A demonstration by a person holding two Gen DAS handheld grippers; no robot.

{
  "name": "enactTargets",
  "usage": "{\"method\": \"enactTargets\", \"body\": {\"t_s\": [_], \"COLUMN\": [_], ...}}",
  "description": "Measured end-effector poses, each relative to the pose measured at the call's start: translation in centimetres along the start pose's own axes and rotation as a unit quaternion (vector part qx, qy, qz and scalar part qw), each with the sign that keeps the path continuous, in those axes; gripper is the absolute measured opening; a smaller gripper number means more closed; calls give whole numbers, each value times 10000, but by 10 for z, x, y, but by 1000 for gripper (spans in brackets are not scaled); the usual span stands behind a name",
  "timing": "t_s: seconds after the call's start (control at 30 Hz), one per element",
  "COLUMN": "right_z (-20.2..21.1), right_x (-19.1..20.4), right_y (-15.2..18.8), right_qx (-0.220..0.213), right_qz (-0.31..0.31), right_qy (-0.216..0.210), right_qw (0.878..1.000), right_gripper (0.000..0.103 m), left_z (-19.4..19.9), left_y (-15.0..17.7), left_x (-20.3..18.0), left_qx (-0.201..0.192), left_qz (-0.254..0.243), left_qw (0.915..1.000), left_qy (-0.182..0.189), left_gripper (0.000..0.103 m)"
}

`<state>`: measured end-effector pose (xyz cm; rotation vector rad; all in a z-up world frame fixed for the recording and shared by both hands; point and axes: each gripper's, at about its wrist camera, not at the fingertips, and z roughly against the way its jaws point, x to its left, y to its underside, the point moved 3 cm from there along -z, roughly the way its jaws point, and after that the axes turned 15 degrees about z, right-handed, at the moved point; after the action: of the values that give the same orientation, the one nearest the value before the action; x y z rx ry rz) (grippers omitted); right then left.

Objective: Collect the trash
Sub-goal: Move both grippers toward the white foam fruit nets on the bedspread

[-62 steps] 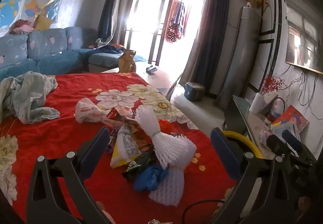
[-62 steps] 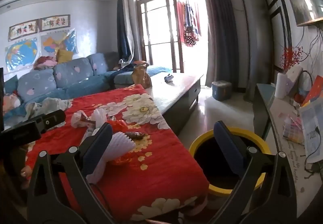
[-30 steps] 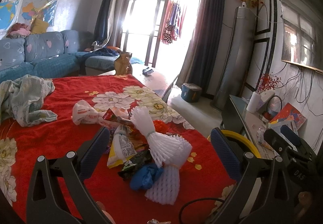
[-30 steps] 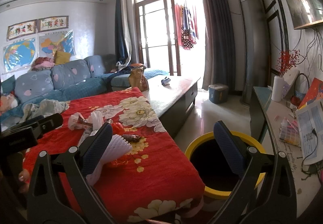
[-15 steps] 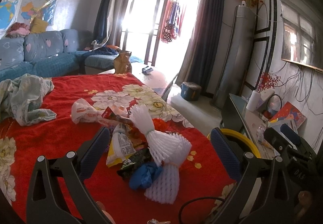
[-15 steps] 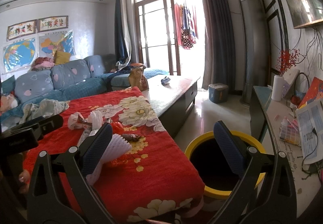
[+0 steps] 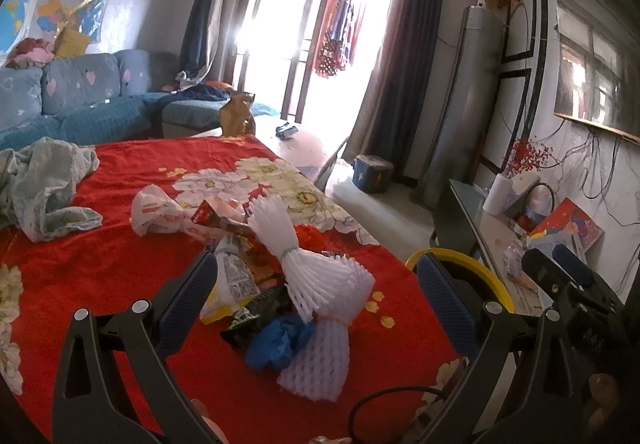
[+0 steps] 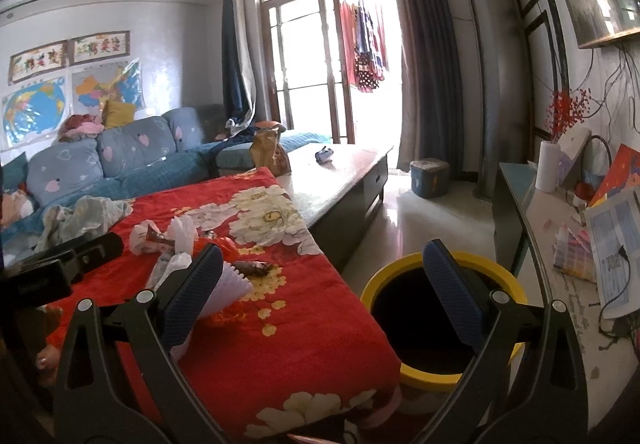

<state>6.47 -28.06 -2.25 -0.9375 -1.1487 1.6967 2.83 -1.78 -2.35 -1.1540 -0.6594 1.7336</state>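
Red cloth [image 7: 100, 264], left gripper [image 7: 316, 296] wide, empty

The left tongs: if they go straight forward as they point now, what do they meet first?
Most likely the white foam fruit nets on the red cloth, centred between the open left tongs. Depth is unclear; the blue crumpled bag below may come first.

A red cloth [image 7: 120, 256] printed with cream and yellow flowers covers the table. On it lie white foam fruit nets [image 7: 320, 276], with a crumpled blue bag [image 7: 276, 340] at their seven o'clock. The trash bin [image 8: 436, 376] has a yellow rim and black inside. The sofa [image 8: 132, 160] is blue with pink hearts.
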Motion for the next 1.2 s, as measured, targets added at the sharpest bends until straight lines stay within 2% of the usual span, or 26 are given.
{"method": "enactTargets", "body": {"t_s": [0.37, 0.53, 0.83, 0.97, 1.2], "right_z": [-10, -21, -51, -69, -107], "right_x": [-4, 3, 45, 57, 57], "right_y": [-3, -11, -21, -19, 2], "right_qx": [45, 82, 301, 542, 1257], "right_qz": [-17, -30, 75, 93, -6], "right_qy": [-109, -344, -983, -1167, -1377], "right_qw": [9999, 9994, 9947, 9916, 9825], "right_gripper": [92, 92, 92, 92, 92], "left_z": [-15, -19, -16, -22, -51], "left_y": [-13, -29, -59, -64, -58], "left_x": [7, 18, 56, 69, 75], "left_qx": [95, -36, -239, -117, 544], "left_qz": [144, 267, 516, 570, 569], "left_qw": [9998, 9996, 9974, 9969, 9969], "left_qy": [55, -73, -447, -520, -57], "left_gripper": [97, 97, 97, 97, 97]}}
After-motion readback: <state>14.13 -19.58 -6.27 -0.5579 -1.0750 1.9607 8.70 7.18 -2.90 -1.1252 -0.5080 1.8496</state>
